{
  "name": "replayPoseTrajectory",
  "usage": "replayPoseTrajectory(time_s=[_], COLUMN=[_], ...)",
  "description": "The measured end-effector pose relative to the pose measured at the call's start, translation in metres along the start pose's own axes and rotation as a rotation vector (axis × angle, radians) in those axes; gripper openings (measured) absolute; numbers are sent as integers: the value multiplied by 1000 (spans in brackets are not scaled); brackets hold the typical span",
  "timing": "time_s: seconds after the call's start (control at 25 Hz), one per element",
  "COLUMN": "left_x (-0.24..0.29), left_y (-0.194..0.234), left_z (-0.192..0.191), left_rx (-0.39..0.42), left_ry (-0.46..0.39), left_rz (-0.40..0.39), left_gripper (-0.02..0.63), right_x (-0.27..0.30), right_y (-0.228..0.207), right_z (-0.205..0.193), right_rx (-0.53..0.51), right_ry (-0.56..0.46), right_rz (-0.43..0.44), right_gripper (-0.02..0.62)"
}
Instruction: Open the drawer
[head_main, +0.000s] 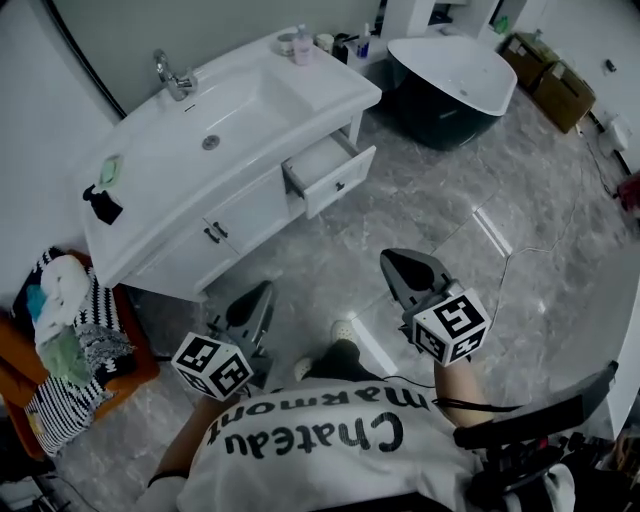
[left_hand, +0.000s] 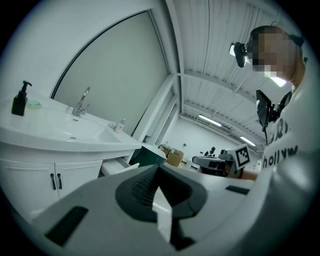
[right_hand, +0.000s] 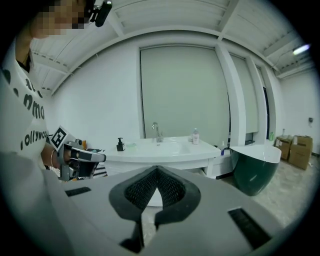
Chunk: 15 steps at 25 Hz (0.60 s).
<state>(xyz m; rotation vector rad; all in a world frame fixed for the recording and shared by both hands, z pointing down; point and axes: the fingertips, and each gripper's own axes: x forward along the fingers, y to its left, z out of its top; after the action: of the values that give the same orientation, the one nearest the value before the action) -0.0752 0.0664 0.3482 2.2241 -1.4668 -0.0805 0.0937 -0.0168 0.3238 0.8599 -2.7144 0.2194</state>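
- I am holding the left gripper (head_main: 262, 292) and the right gripper (head_main: 400, 262) low and close to my body, on the near side of the floor and well apart from the vanity (head_main: 150, 190). I judge this a resting stance, since neither one is reaching for anything.
- The left gripper view is showing its two ribbed pads pressed together at the tip with nothing pinched between them. Only the pale cabinet behind is showing through the gap lower down.
- The right gripper view is showing the same: jaws closed pad to pad and empty, pointing across the room toward the basin.
- The drawer (head_main: 330, 175) is sitting at the right end of the vanity, just under the counter and right of the two cabinet doors (head_main: 245, 215). It is standing pulled out toward the near side.
- It is looking like a shallow white box with a flat front panel and a small dark handle (head_main: 341, 186). Its inside is showing pale, and I cannot tell whether anything is in it.
- In the left gripper view the drawer is jutting out past the cabinet face.
- Judging by that, the opening is looking done, and I am keeping both grippers clear so nothing is nudging the panel back.
- A dark green bathtub (head_main: 455, 85) is standing just right of the vanity, near the drawer's open corner.
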Motion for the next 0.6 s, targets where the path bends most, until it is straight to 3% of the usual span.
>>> replayPoseTrajectory(time_s=[0.6], left_x=[-62], left_y=[7], left_z=[-12], left_rx=[27], left_ry=[-21], left_rz=[-41], left_gripper=[8], right_x=[-16], right_y=[70], right_z=[-12], right_rx=[-8], right_ry=[24], right_rz=[-50], right_gripper=[11])
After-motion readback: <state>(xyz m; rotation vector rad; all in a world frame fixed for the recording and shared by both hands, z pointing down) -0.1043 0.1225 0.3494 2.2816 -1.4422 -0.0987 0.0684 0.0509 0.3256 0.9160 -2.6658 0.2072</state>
